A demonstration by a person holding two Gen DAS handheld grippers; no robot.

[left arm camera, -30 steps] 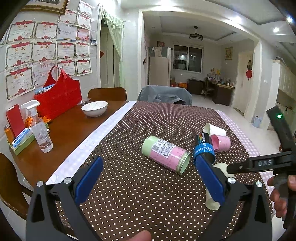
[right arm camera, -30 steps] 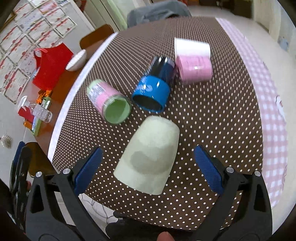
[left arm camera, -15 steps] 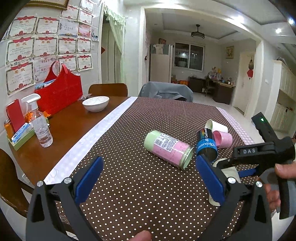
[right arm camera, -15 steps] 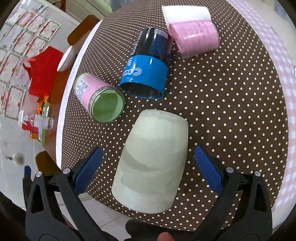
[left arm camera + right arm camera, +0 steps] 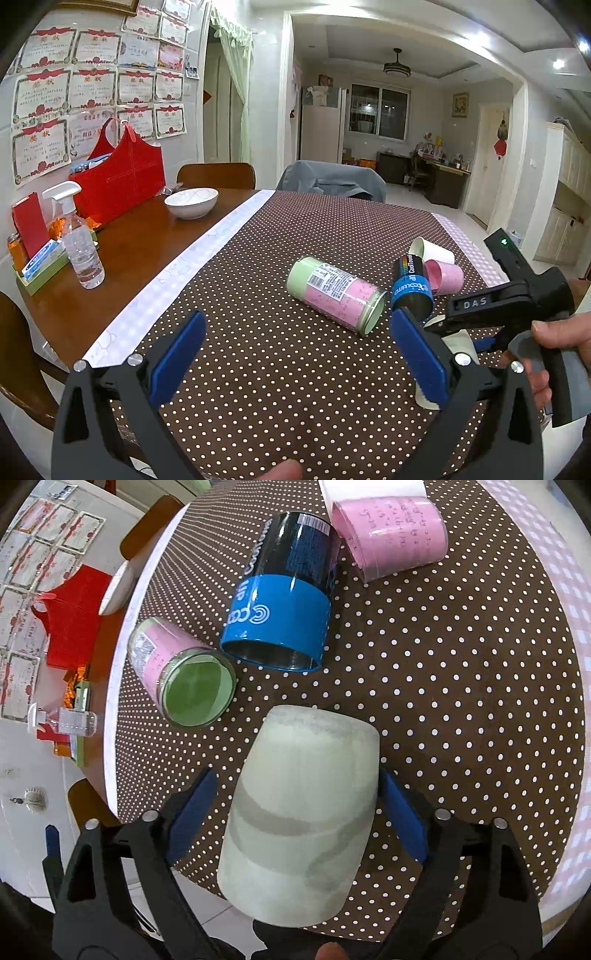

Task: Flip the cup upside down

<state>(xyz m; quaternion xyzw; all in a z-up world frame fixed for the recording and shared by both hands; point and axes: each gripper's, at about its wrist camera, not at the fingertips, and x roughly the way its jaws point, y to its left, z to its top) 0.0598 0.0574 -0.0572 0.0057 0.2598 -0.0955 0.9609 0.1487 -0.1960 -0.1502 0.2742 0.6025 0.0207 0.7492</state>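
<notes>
Four cups: I count four on the dotted brown cloth, all near the desk's right edge.
Pale green cup [image 5: 301, 812]: mine to flip. It sits close to the near edge of the desk, wide end toward my right camera, narrow closed end pointing at the other cups. I cannot tell whether it lies flat or is tilted.
Right gripper [image 5: 295, 814]: jaws spread, one blue pad on each side of the pale green cup. The right pad sits right against the cup wall, the left pad shows a small gap. I cannot tell whether either truly touches.
Left gripper [image 5: 295, 363]: jaws spread wide over bare cloth at the near edge, nothing between them.
Pink-and-green cup [image 5: 336, 294]: on its side, open mouth toward the near edge, just beside the blue one.
Blue-and-black cup [image 5: 282, 598]: on its side, mouth toward the near edge, its far end touching the pink cup.
Pink cup [image 5: 391, 539]: on its side, farthest of the group, with a white part behind it.
White bowl [image 5: 191, 202]: on bare wood toward the far left corner.
Spray bottle [image 5: 79, 243]: upright at the left edge.
Red bag [image 5: 118, 177]: against the wall, behind the bottle.
</notes>
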